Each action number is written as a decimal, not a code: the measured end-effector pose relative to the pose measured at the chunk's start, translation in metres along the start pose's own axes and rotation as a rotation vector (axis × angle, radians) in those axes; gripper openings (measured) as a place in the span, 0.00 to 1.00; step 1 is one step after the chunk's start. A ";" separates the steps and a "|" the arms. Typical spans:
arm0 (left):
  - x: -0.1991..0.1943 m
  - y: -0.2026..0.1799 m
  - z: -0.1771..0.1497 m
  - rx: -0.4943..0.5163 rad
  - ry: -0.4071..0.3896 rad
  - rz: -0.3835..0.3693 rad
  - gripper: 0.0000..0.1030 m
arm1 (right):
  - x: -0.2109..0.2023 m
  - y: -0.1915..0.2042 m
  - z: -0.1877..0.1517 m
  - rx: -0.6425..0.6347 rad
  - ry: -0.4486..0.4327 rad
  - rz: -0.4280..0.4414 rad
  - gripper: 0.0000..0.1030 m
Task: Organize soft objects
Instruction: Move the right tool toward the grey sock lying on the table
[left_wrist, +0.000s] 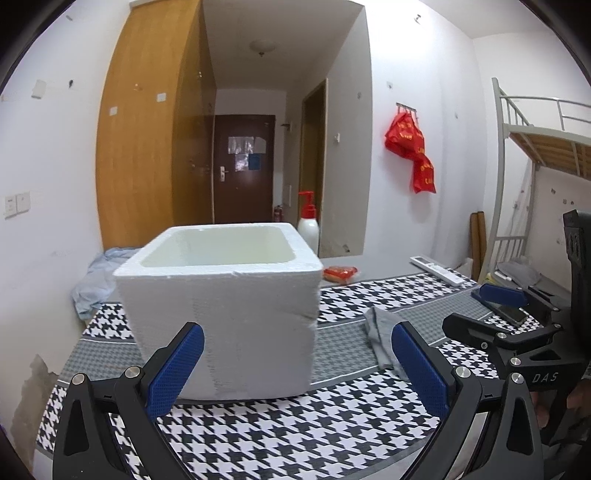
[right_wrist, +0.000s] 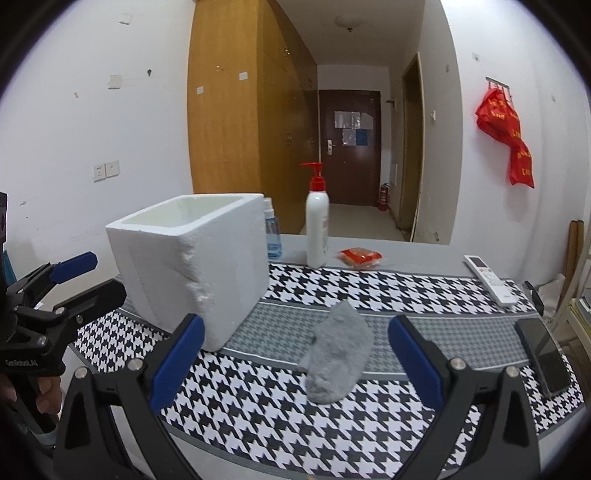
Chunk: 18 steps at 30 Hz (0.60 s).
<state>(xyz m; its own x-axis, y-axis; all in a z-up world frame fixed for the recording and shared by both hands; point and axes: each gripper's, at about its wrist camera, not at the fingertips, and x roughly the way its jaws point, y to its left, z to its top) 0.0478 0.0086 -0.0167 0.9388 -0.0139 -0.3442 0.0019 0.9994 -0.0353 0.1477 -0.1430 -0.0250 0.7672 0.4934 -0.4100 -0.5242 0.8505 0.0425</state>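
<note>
A grey sock (right_wrist: 338, 352) lies flat on the houndstooth tablecloth (right_wrist: 258, 417), just ahead of my right gripper (right_wrist: 295, 345), which is open and empty above it. The sock also shows in the left wrist view (left_wrist: 380, 338), right of a white foam box (left_wrist: 221, 306). My left gripper (left_wrist: 297, 350) is open and empty, facing the box's near wall. The box (right_wrist: 192, 266) stands open-topped left of the sock. I cannot see whether anything lies inside it.
A white pump bottle (right_wrist: 317, 225), a small blue bottle (right_wrist: 272, 238) and a red packet (right_wrist: 360, 257) stand behind the box. A remote (right_wrist: 489, 278) and a phone (right_wrist: 543, 356) lie at the right. Light blue cloth (left_wrist: 94, 280) is bunched at the far left.
</note>
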 end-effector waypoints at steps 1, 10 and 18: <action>0.001 -0.001 0.000 0.003 0.002 -0.004 0.99 | 0.000 -0.002 -0.001 0.003 0.001 -0.005 0.98; 0.012 -0.016 -0.002 0.026 0.023 -0.043 0.99 | -0.003 -0.016 -0.007 0.018 0.019 -0.035 0.98; 0.026 -0.026 -0.005 0.046 0.057 -0.076 0.99 | 0.004 -0.030 -0.014 0.044 0.051 -0.043 0.98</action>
<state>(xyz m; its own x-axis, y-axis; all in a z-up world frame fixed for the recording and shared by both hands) 0.0706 -0.0183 -0.0295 0.9141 -0.0906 -0.3954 0.0895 0.9958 -0.0213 0.1617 -0.1693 -0.0402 0.7684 0.4474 -0.4577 -0.4739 0.8783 0.0631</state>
